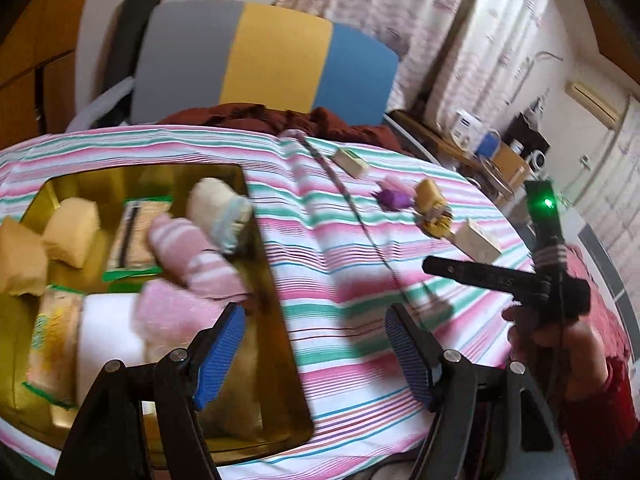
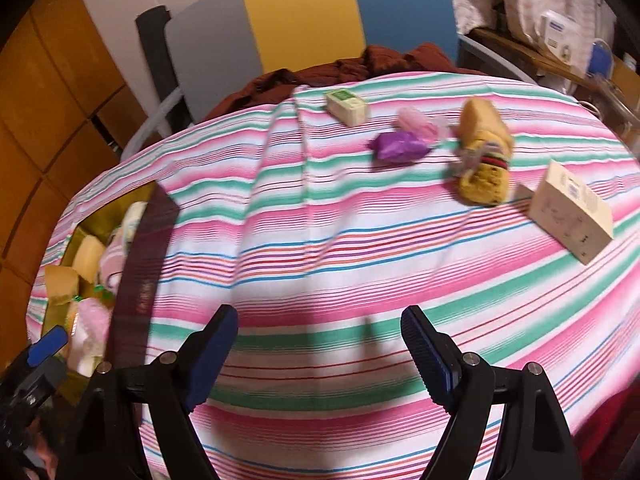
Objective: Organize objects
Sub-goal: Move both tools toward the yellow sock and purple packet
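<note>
**Both tongs spread and empty above the striped counter**

Left wrist view: left tongs (image 1: 316, 354) low in the frame, blue pads (image 1: 219, 354) wide apart, nothing between them. Gold tray (image 1: 276, 320) at left of frame, resting on the striped cloth (image 1: 352, 248) of the counter. Packed inside the tray: pink striped roll (image 1: 196, 260) leaning across the middle, cream roll (image 1: 218, 210) just behind it at the upper right corner, fluffy pink bundle (image 1: 168, 312) nearest the left pad, white block (image 1: 108, 332) beside that, two tan sponges (image 1: 72, 232) at the tray's left side. Everything blurred; finer detail not readable.

At right of the same frame, right tongs (image 1: 484, 276) seen from the side, gripped by a hand (image 1: 560, 332) with a red sleeve (image 1: 616, 408) at the lower right edge.

Right wrist view: right tongs (image 2: 320, 354) low in the frame, spread wide, empty, over bare cloth. Loose things still on the counter in the upper right part of the frame, well apart from the tray: small green-topped box (image 2: 347, 107) farthest back, purple wrapper (image 2: 398, 147) near centre with a pink puff (image 2: 416, 120) just behind it, yellow sponge bundle (image 2: 484, 156) to its right, cream carton (image 2: 572, 212) at the right edge. Tray only a sliver at the left edge here, partly hidden by a dark bar.

Chair back (image 2: 312, 16) in grey, yellow and blue beyond the counter, dark red cloth (image 2: 360, 66) heaped at its foot.
</note>
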